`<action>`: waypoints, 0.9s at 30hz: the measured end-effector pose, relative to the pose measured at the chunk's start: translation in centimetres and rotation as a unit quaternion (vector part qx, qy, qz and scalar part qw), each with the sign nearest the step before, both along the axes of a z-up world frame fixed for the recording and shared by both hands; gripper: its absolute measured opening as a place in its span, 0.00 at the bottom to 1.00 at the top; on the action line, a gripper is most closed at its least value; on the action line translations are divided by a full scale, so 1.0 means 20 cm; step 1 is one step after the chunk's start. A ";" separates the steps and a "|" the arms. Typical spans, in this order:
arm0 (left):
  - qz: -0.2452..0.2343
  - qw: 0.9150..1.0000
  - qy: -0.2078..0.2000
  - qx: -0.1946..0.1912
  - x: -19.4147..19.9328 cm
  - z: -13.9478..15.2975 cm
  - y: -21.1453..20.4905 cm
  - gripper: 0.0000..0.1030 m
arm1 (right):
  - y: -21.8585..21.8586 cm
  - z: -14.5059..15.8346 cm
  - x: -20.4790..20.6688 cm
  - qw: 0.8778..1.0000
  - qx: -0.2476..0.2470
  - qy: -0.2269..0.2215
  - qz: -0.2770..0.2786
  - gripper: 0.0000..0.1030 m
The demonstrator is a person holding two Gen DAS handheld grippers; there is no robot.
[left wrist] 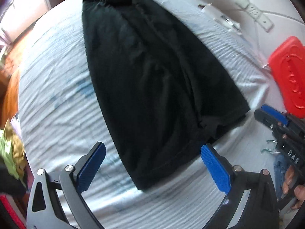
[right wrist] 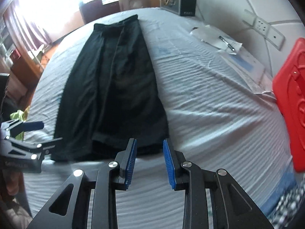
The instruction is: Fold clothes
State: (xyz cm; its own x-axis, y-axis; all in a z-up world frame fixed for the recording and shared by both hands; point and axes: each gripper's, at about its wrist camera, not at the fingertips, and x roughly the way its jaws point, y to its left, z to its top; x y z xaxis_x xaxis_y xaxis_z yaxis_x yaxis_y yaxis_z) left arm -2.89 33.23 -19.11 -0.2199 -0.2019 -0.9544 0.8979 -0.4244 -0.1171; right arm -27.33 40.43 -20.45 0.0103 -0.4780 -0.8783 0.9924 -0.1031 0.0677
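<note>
You've got open bed sheet (right wrist: 209, 99) on both sides of the black garment (left wrist: 152, 66), esp. the wide strip on its right in the right wrist view, w/ nothing lying on it. Obstacles sit along the far right edge by the headboard: papers w/ a pen (right wrist: 226, 43), then a red plastic lid (right wrist: 291, 103) standing up close to the right claw (right wrist: 149, 160). Near strip of sheet in front of both claws is bare; left claw (left wrist: 152, 166) hovers over the garment's near corner, and clothes pile (left wrist: 11, 152) sits off the bed's left edge.
</note>
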 end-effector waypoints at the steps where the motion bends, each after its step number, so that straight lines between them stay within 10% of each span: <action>1: 0.006 1.000 -0.006 0.004 -0.01 -0.02 0.01 0.99 | -0.01 -0.02 -0.02 1.000 0.003 -0.004 0.006 0.28; 13: 0.006 0.999 -0.047 0.000 -0.11 -0.12 0.07 0.93 | -0.10 -0.19 -0.05 0.998 0.023 0.005 0.059 0.28; 19: -0.041 0.998 -0.041 -0.002 -0.17 -0.06 0.11 0.46 | -0.10 -0.21 -0.07 0.999 0.018 -0.006 0.043 0.31; 23: -0.052 0.998 -0.032 -0.001 -0.13 0.00 0.06 0.11 | -0.12 -0.19 -0.03 0.998 0.038 -0.019 0.046 0.07; 27: -0.063 0.998 -0.013 -0.017 -0.06 0.13 -0.01 0.09 | -0.13 -0.05 0.01 0.999 0.018 -0.021 0.041 0.07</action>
